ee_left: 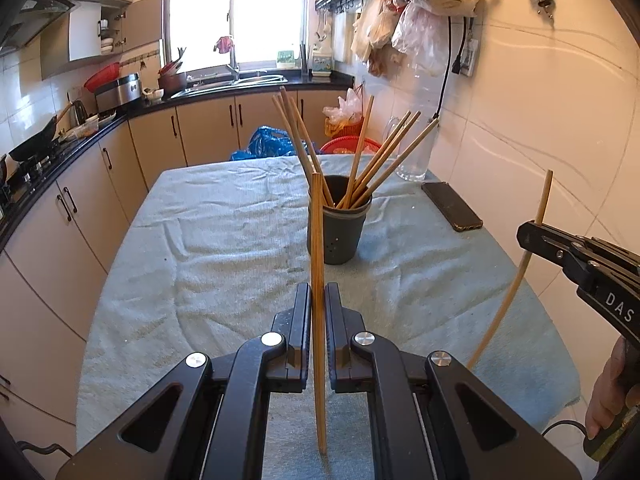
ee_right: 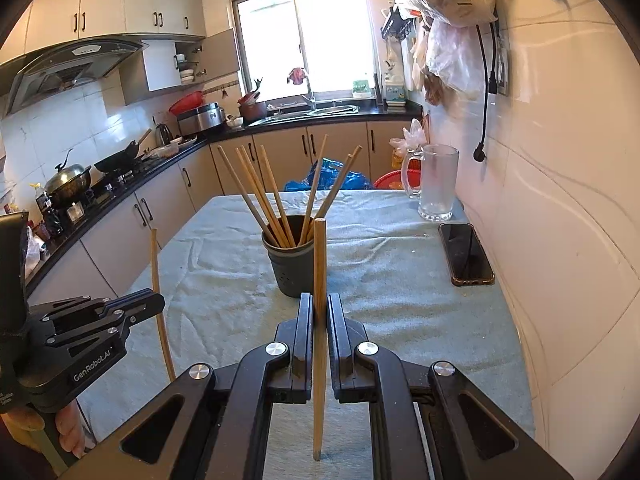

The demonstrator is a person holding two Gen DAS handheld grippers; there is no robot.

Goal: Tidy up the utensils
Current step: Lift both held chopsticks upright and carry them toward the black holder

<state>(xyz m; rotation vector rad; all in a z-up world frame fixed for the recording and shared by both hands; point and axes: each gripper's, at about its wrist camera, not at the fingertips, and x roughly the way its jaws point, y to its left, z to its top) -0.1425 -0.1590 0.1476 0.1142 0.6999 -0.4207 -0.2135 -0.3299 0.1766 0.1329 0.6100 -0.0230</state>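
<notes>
Meanwhile, over the towel-covered table [ee_left: 208, 240], the left gripper [ee_left: 318, 312] and right gripper [ee_right: 319, 320] each clamp one upright wooden chopstick [ee_left: 317, 248] [ee_right: 319, 264] short of the dark holder cup [ee_left: 338, 228] already bristling with others. Light, stiff and smooth, the sticks likely pivot easily — a mid-shaft pinch looks safest.

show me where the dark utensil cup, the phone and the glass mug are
dark utensil cup [ee_right: 291, 270], right wrist view, on its front wall.
phone [ee_right: 468, 254], right wrist view, middle of its screen.
glass mug [ee_right: 438, 182], right wrist view, middle of its frosted body.
</notes>
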